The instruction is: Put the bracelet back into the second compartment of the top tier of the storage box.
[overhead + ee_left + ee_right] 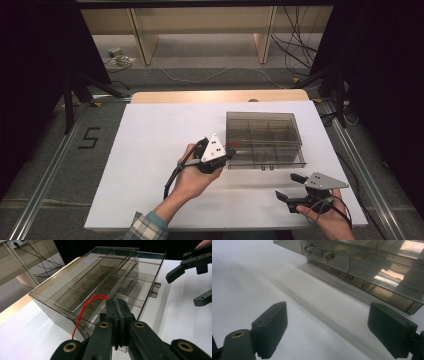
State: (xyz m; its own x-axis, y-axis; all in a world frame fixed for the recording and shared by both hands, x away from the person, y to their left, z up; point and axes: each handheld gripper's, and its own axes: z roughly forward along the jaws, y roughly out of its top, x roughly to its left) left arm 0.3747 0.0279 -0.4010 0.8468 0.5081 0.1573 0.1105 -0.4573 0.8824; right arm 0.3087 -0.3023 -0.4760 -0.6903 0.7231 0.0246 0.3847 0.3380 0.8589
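On the white table (150,165), right of centre, a smoky transparent compartment box (264,137) is seen, w/ inner dividers and a small clear latch (319,253) on its near side. At its left front corner a red string (87,306) is looped, and the left gripper (117,315) is pressed against that corner w/ jaws together; whether the string or the lid edge is pinched can't be told. The right gripper (291,187) is held nearer the table's front edge, just apart from the box, jaws wide apart and nothing between them.

Risks, as judged: if the string is pulled hard, the light box could be dragged or tipped, since it isn't braced by the other gripper; the thin string could also slip from the pads.

Writing: a dark "5" (89,137) is marked on the floor left of the table. No brand or label is legible on the box.
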